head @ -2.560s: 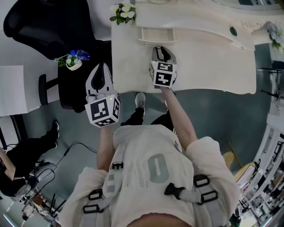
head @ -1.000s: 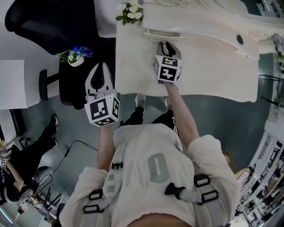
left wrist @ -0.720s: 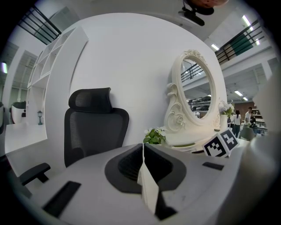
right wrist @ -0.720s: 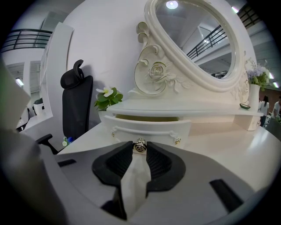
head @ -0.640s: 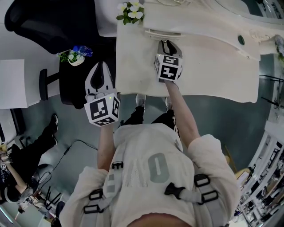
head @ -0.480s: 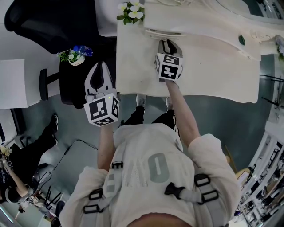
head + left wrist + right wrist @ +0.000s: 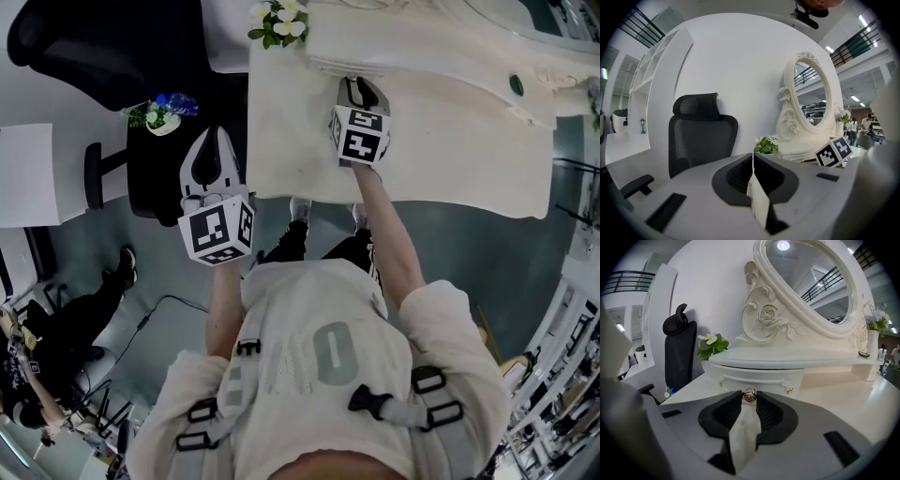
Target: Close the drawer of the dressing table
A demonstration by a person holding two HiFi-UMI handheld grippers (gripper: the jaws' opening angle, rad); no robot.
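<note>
The right gripper [image 7: 749, 397] is clamped on a small metal drawer pull [image 7: 749, 394]; its two dark jaws pinch the pull from either side at their very tips. The pull sits at the lower middle of the cream drawer [image 7: 757, 377], which has a slim rail across its front with a little gold stud at each end. The drawer is at the back of the dressing table [image 7: 843, 397], tucked in under the overhang of the shelf that carries the oval mirror [image 7: 811, 282]. Whether it is pushed fully home, I can't tell. From above, the right gripper [image 7: 356, 86] reaches across the pale tabletop [image 7: 450, 141] to the shelf's front edge, where only a thin lip of the drawer [image 7: 323, 64] shows.

The left gripper [image 7: 753, 157] is clenched on nothing, its jaws meeting in a thin seam. It hangs off the table's left edge [image 7: 212, 139], well apart from the drawer, pointing toward a black office chair [image 7: 701, 136]. A small bunch of white flowers [image 7: 277, 21] stands on the table's back left corner. A low black stool beside the table bears a little potted plant [image 7: 157, 114].
</note>
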